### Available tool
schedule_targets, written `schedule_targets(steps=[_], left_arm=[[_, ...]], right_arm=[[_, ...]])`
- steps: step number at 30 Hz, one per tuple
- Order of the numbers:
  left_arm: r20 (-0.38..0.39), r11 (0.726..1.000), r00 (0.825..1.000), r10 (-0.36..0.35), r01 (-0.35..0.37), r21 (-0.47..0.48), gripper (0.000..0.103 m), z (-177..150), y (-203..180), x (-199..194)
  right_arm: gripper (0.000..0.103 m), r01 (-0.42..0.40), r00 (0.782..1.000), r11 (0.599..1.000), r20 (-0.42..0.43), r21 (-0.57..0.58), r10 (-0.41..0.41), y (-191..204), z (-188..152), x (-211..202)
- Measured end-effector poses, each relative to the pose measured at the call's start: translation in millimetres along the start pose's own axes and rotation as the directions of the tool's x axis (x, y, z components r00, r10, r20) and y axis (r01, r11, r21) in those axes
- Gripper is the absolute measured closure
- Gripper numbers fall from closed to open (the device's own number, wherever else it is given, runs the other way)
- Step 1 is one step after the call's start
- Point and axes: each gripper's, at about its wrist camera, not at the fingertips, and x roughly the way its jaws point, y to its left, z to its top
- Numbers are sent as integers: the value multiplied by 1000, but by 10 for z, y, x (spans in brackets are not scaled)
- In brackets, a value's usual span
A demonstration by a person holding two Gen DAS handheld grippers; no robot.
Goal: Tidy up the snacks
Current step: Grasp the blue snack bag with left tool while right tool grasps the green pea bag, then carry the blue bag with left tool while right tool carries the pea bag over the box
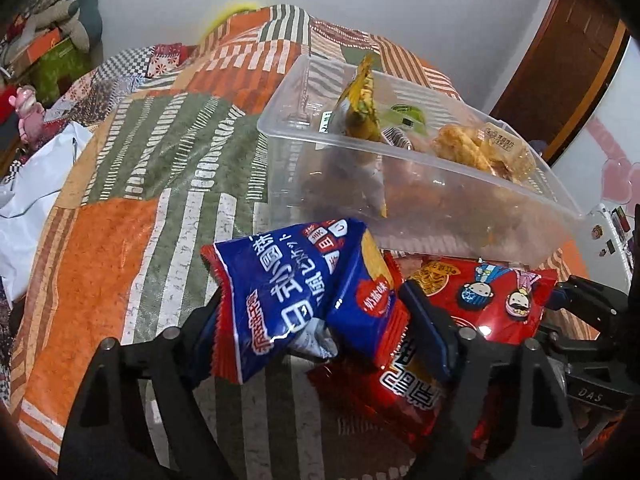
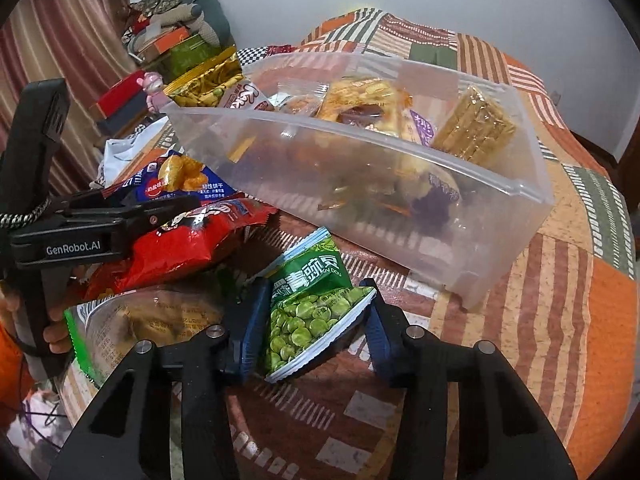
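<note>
The left gripper (image 1: 312, 320) pinches a shiny blue snack bag with red edges (image 1: 288, 296), and its two fingers press on the bag's sides. Under it lies a red snack bag with cartoon faces (image 1: 480, 296). The right gripper (image 2: 312, 328) squeezes a small green bag of peas (image 2: 308, 312) between its blue pads (image 2: 250, 332). Just past both stands a long clear plastic box (image 2: 400, 168) full of snacks, on a patchwork cloth of orange and green (image 1: 160, 184)
</note>
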Motion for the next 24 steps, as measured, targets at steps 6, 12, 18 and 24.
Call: schedule_targets(steps=[6,12,18,24], left_arm=[[35,998,998,49,-49,26,28,-91,-43,-171],[90,995,993,74,-80,57,29,-194,-117,-471],[129,994,989,79,-87,63,29,-257,-183,-724],[167,996,984,64,-74,57,29,-225,-236,-943]], right_arm=[[66,25,999,1000,25,-5,-25,-22,-5,-89],[69,44,998,999,51,-5,-44,-52,-18,-205],[69,55,995,998,87,16,-57,-97,-32,-378],[69,69,987,997,143,34,-73,-132,-34,-609]])
